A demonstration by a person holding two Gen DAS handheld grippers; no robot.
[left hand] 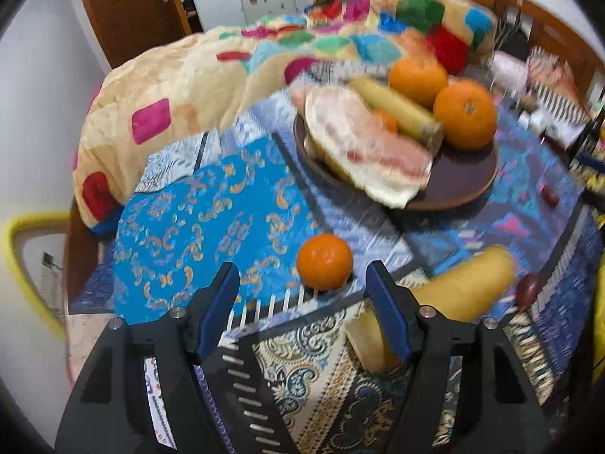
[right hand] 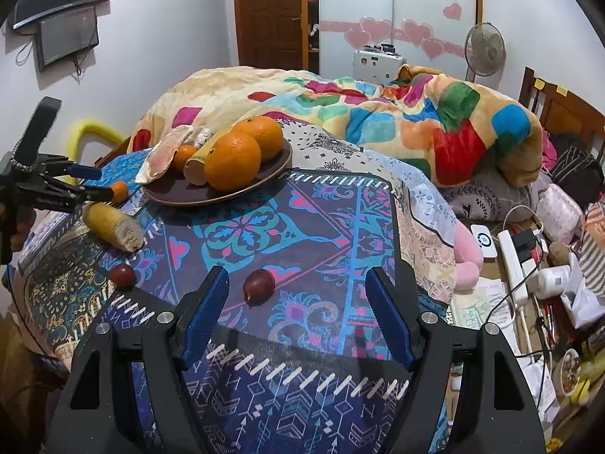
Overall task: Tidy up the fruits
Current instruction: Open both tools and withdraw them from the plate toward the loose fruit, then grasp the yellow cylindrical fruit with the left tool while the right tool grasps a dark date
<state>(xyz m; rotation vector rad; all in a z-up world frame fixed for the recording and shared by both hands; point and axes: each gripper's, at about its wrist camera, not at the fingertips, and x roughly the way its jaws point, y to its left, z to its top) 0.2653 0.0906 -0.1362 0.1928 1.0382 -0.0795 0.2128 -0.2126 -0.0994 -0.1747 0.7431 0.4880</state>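
Your brown plate [right hand: 223,196] holds two oranges [right hand: 232,160], a small orange, a banana piece and a pale fruit slice [right hand: 160,160]. Your left gripper [left hand: 302,302] is spread and empty, a loose orange [left hand: 324,261] just beyond its tips, a banana [left hand: 465,287] lying to its right, long axis left-to-right. Your right gripper [right hand: 297,310] is spread too, a dark red fruit [right hand: 259,286] between its fingers.

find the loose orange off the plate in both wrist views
Left wrist view: the loose orange sits low centre on the patterned cloth, just ahead of the open left gripper.
Right wrist view: the same orange is small at the far left, partly hidden behind the left gripper's fingers.
Shared landmark: the brown plate of fruit behind it.
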